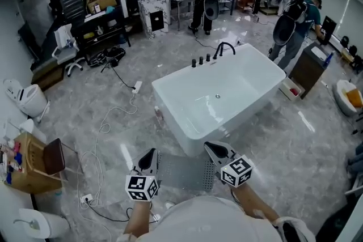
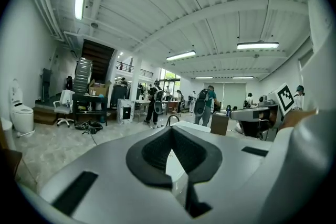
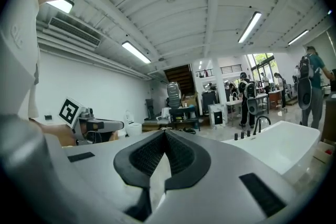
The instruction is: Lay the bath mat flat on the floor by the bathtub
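A grey perforated bath mat (image 1: 184, 172) hangs stretched between my two grippers, just in front of the near end of the white bathtub (image 1: 218, 99). My left gripper (image 1: 150, 155) is shut on the mat's left edge. My right gripper (image 1: 212, 147) is shut on its right edge. Seen from the left gripper view, a thin pale strip of mat (image 2: 174, 166) is pinched between the closed dark pads of the left gripper (image 2: 170, 150). The right gripper view shows the same strip of mat (image 3: 157, 176) in the right gripper (image 3: 163, 157). Both grippers point roughly level, toward the room.
Black taps and a faucet (image 1: 224, 48) stand at the tub's far end. White cables (image 1: 108, 122) and a power strip (image 1: 136, 86) lie on the marble floor at left. A wooden chair (image 1: 34, 162) and toilets (image 1: 28, 100) stand far left. People (image 1: 292, 25) work behind.
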A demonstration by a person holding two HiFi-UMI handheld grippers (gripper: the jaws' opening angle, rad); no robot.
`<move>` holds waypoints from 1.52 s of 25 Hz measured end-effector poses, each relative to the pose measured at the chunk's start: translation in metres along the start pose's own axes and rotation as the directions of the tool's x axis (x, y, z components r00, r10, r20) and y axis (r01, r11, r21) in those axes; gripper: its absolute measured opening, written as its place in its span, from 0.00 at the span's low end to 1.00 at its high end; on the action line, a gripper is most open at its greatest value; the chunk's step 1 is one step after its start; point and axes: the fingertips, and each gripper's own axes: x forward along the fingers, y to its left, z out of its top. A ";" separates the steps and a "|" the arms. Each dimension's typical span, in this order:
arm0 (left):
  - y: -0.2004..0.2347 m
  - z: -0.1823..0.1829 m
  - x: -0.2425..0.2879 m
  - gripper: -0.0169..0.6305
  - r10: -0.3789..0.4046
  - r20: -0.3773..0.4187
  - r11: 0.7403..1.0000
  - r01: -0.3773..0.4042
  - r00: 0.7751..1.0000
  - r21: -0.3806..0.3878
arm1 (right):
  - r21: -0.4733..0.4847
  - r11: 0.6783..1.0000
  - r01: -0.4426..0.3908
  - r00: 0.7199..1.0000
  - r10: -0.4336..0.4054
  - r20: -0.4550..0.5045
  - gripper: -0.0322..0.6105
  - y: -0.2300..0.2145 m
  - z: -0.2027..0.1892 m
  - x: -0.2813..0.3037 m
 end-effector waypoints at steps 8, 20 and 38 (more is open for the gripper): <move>-0.029 0.015 -0.002 0.05 -0.048 0.039 0.998 0.046 0.998 0.048 | -0.013 1.000 0.017 0.997 -0.016 0.077 0.09 -0.005 0.012 -0.023; -0.021 0.014 -0.006 0.05 -0.039 0.043 0.999 0.039 0.998 0.005 | 0.030 0.999 -0.019 0.994 0.016 0.108 0.09 0.007 0.006 -0.016; -0.014 0.011 -0.004 0.05 -0.017 0.052 1.000 0.018 0.999 -0.015 | 0.018 1.000 0.002 0.994 -0.004 0.109 0.09 -0.004 0.004 -0.016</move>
